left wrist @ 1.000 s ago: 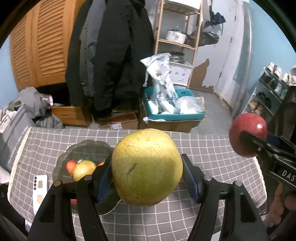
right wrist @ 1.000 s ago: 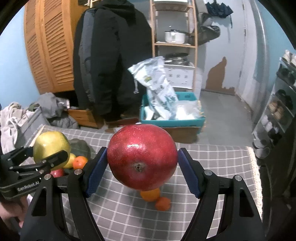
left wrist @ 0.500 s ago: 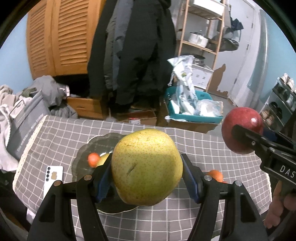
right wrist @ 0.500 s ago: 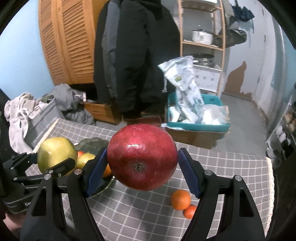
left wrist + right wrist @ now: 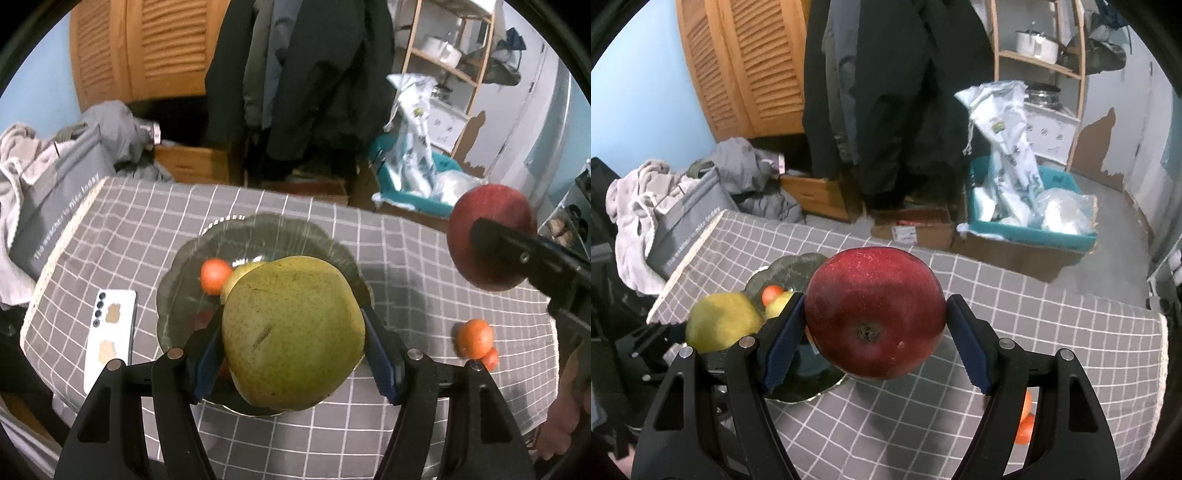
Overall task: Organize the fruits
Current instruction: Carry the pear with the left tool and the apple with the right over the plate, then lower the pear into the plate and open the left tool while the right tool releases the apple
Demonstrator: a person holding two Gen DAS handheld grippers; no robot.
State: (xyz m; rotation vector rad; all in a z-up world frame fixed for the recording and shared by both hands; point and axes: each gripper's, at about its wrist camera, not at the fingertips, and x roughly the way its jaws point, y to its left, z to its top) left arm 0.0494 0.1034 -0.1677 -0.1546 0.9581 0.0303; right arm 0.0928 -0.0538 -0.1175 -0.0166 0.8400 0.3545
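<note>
Fruits are split between the two grippers, a plate and the bare cloth. A large yellow-green pear (image 5: 293,332) sits pinched between the blue pads of the left gripper (image 5: 293,343), held in the air over the dark glass plate (image 5: 258,229). In the plate lie a small orange fruit (image 5: 213,276) and a yellow fruit (image 5: 240,275) touching it, both near the plate's middle; its far and left rim are bare. The right gripper (image 5: 875,332) clamps a red apple (image 5: 875,314) between its own blue pads, blossom end toward the camera, hovering above the grey checked tablecloth (image 5: 1052,332) just right of the plate.

Two small oranges (image 5: 474,338) rest together on the cloth near the table's right edge, well apart from the plate. A white phone (image 5: 110,332) lies flat near the left edge, just beside the plate. Between the plate and the oranges the cloth is open. The far edge of the table drops toward a floor crowded with a teal bin (image 5: 1034,229), cardboard boxes and hanging dark coats (image 5: 886,92).
</note>
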